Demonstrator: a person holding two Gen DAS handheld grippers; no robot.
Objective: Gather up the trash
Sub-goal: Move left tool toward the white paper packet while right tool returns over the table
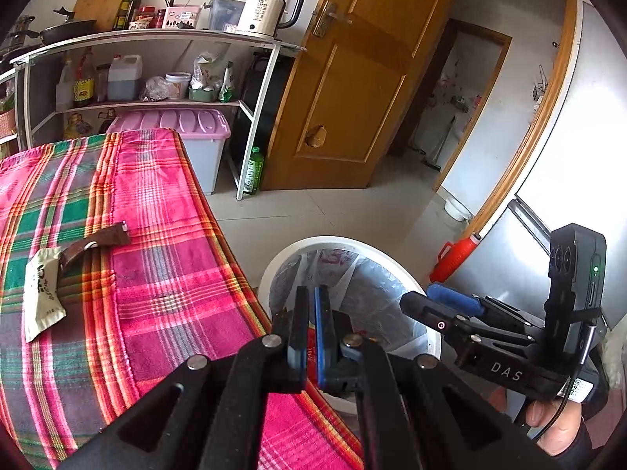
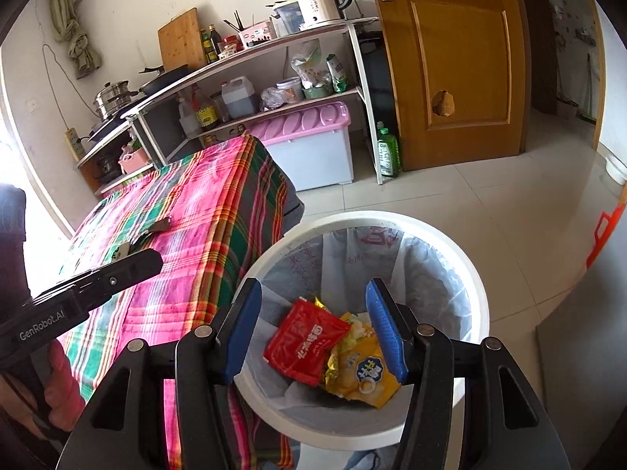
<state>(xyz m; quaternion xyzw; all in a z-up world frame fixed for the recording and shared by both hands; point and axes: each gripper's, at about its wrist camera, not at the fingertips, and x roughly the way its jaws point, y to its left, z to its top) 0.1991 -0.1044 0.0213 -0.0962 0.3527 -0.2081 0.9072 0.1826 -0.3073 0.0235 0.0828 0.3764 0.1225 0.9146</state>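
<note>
A white bin (image 2: pixel 476 274) with a plastic liner stands on the floor beside the table; it also shows in the left wrist view (image 1: pixel 415 274). Inside lie a red packet (image 2: pixel 303 342) and a yellow packet (image 2: pixel 362 372). My right gripper (image 2: pixel 313 293) is open and empty, directly above the bin. My left gripper (image 1: pixel 311 293) is shut and empty at the table's edge next to the bin. On the plaid tablecloth (image 1: pixel 168 235) lie a white packet (image 1: pixel 41 293) and a brown wrapper (image 1: pixel 94 244), which also shows in the right wrist view (image 2: pixel 158 228), left of the left gripper.
A white shelf unit (image 1: pixel 258 117) with a kettle (image 1: pixel 270 9), bottles and jars stands behind the table. A pink-lidded storage box (image 1: pixel 196 133) and a green bottle (image 1: pixel 252 170) sit on the floor by it. A wooden door (image 1: pixel 352 78) is open. A red object (image 1: pixel 454 254) leans by the fridge.
</note>
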